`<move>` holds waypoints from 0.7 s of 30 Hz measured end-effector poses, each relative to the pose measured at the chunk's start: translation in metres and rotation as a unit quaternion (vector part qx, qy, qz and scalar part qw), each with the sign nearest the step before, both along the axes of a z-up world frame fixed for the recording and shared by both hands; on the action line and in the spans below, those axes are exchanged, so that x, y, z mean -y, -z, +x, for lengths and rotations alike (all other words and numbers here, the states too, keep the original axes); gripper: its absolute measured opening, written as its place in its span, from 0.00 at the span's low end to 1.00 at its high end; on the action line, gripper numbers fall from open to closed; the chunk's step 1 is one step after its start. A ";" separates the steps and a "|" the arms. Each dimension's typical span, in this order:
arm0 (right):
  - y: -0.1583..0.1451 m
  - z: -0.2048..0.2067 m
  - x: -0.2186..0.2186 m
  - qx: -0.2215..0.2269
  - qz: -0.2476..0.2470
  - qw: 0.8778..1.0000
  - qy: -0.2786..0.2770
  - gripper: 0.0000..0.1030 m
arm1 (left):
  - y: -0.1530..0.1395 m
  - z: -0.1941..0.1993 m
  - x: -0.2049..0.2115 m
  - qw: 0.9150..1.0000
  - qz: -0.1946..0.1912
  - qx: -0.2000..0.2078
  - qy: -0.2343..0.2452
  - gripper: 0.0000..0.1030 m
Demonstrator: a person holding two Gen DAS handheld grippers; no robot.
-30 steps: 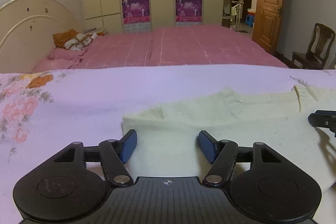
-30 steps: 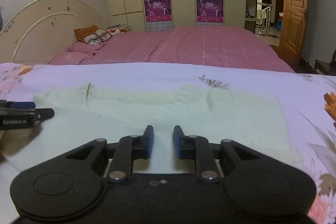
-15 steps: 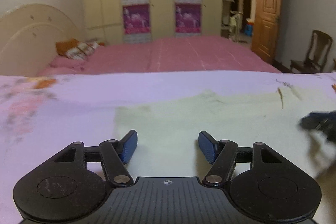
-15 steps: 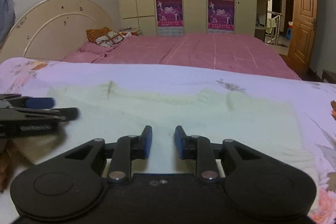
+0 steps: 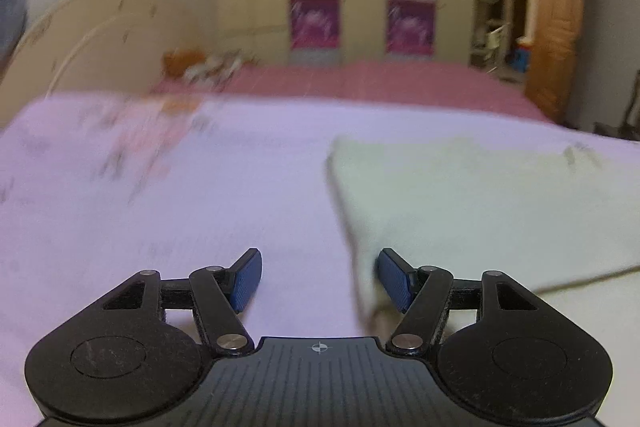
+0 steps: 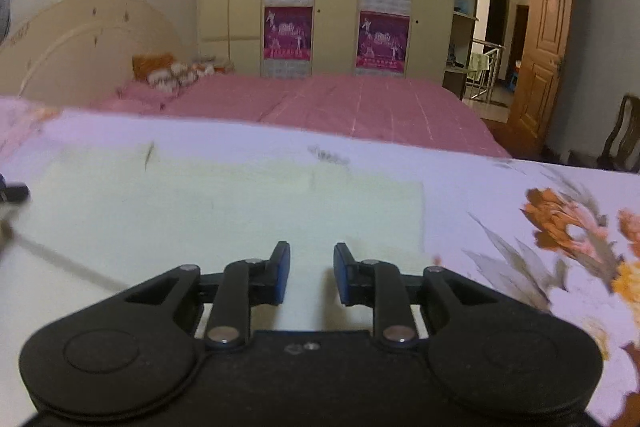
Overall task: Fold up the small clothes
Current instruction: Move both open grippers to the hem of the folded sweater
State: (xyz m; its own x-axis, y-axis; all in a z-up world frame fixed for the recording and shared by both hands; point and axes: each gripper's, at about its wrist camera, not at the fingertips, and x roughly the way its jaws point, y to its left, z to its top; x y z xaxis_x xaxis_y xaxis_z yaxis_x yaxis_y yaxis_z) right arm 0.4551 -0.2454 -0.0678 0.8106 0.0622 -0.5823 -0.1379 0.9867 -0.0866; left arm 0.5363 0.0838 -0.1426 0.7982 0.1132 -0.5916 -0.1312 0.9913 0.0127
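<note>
A cream knitted sweater [image 5: 480, 203] lies flat on the lilac floral sheet [image 5: 160, 227]. In the left wrist view my left gripper [image 5: 318, 279] is open and empty, at the sweater's left edge, its right fingertip over the fabric. In the right wrist view the sweater [image 6: 224, 211] fills the middle. My right gripper [image 6: 311, 277] is open with a narrow gap, empty, above the sweater's near right part. The tip of the left gripper [image 6: 14, 193] shows at the far left edge. Both views are blurred.
A pink bed [image 6: 332, 107] with pillows [image 6: 168, 75] lies beyond the sheet. Behind it stand a cream wardrobe with posters [image 6: 336, 3], a curved headboard [image 6: 80, 39], a wooden door [image 6: 540, 67] and a chair [image 6: 620, 135] at right.
My left gripper has swung left, from over the sweater to its left edge. My right gripper has shifted right and its jaws have parted a little. Both views have risen slightly.
</note>
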 end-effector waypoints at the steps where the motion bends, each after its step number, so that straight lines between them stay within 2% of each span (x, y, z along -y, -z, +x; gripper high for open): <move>1: 0.006 0.000 0.004 -0.011 -0.001 1.000 0.007 0.22 | 0.000 -0.001 -0.004 1.000 -0.013 0.000 -0.005 0.63; 4: 0.002 -0.009 0.011 -0.007 0.012 1.000 0.024 0.22 | -0.006 -0.007 -0.004 1.000 -0.007 0.002 -0.008 0.63; 6: -0.002 -0.014 0.010 0.001 0.012 1.000 0.024 0.24 | 0.002 -0.005 -0.003 1.000 0.000 -0.021 -0.003 0.63; 8: 0.007 -0.010 0.008 -0.019 0.000 1.000 0.020 0.24 | 0.000 -0.011 -0.003 1.000 -0.003 -0.020 -0.005 0.63; 10: 0.003 -0.013 0.009 -0.023 -0.001 0.999 0.024 0.23 | -0.014 -0.023 -0.006 1.000 -0.014 -0.003 0.000 0.63; 12: -0.010 -0.025 0.013 -0.019 0.020 0.999 0.032 0.24 | -0.025 -0.040 -0.012 1.000 -0.024 0.009 0.009 0.63; 16: -0.026 -0.065 0.036 -0.027 0.074 0.996 0.035 0.25 | -0.033 -0.098 -0.020 0.997 -0.058 0.005 0.045 0.63; 18: -0.031 -0.091 0.050 -0.046 0.110 0.992 0.031 0.31 | -0.034 -0.134 -0.023 0.995 -0.071 -0.003 0.066 0.63; 21: -0.034 -0.140 0.071 -0.074 0.167 0.983 0.021 0.45 | -0.031 -0.186 -0.031 0.990 -0.099 -0.025 0.094 0.63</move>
